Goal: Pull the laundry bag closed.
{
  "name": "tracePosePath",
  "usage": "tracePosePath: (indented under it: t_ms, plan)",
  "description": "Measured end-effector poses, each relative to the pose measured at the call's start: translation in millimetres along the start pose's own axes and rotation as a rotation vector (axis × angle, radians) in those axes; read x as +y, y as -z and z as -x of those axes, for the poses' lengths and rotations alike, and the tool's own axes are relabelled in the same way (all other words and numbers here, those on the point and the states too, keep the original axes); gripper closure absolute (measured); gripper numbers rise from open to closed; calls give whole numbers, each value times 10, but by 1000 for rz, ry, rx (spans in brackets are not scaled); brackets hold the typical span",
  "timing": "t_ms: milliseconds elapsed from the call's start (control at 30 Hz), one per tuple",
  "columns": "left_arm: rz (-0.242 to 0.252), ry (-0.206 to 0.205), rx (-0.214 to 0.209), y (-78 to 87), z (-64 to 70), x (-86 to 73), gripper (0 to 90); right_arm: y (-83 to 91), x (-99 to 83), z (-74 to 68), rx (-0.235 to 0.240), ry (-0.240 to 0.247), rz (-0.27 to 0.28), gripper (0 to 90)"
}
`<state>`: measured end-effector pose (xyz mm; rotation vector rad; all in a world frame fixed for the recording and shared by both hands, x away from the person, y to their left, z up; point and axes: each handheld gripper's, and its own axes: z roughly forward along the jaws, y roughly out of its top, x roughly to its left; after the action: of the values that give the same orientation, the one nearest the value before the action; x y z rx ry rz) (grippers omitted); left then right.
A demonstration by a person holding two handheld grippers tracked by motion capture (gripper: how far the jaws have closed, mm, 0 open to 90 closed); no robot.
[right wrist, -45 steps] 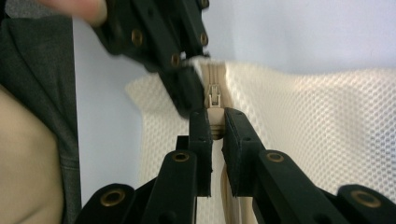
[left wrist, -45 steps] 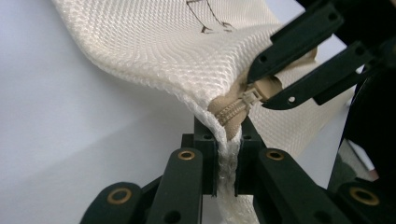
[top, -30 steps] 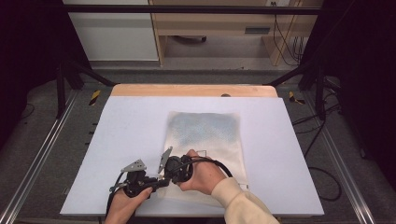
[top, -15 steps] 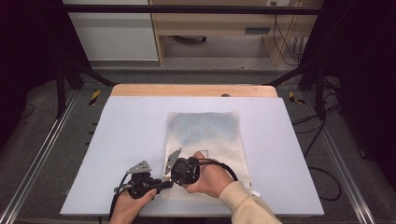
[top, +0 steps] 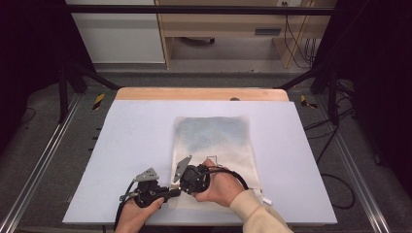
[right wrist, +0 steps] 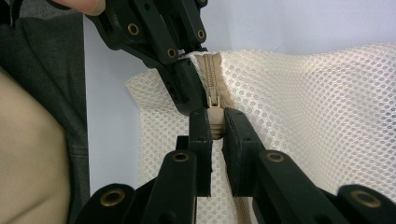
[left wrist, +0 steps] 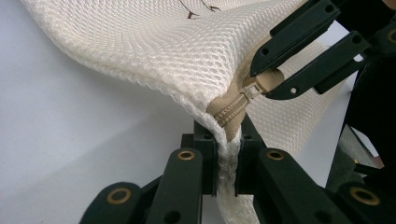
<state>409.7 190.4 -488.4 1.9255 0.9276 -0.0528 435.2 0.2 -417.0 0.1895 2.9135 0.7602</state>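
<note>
Cream mesh zip bag (top: 214,145) flat on white table (top: 121,145), near edge. Left gripper (left wrist: 226,161) clamps bag corner by zip end; right gripper (right wrist: 214,135) nips beige zip pull (right wrist: 214,122). Risk: pull slips from jaws, or mesh snags if corner tension slackens.

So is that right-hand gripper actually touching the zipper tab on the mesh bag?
Touching. In the right gripper view, the right gripper has its two black jaws closed on the beige zipper pull of the mesh bag, with no gap either side.
</note>
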Motion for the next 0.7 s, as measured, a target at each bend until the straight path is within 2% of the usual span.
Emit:
tracePosePath:
  t_ms: [333, 400, 567, 600, 700]
  plan:
    - [16, -1, -6, 30, 17, 17, 829, 42, 2, -7, -4, 6, -5, 823]
    - [18, 2, -7, 25, 21, 19, 829, 44, -8, -18, -5, -14, -4, 823]
    - [19, -5, -10, 35, 21, 20, 829, 51, -42, 8, -5, -3, -11, 823]
    - [18, -5, -12, 37, 21, 20, 829, 49, -48, 4, -3, -18, -11, 823]
    - [18, -5, -11, 35, 25, 20, 829, 52, -62, 13, -5, -8, -13, 823]
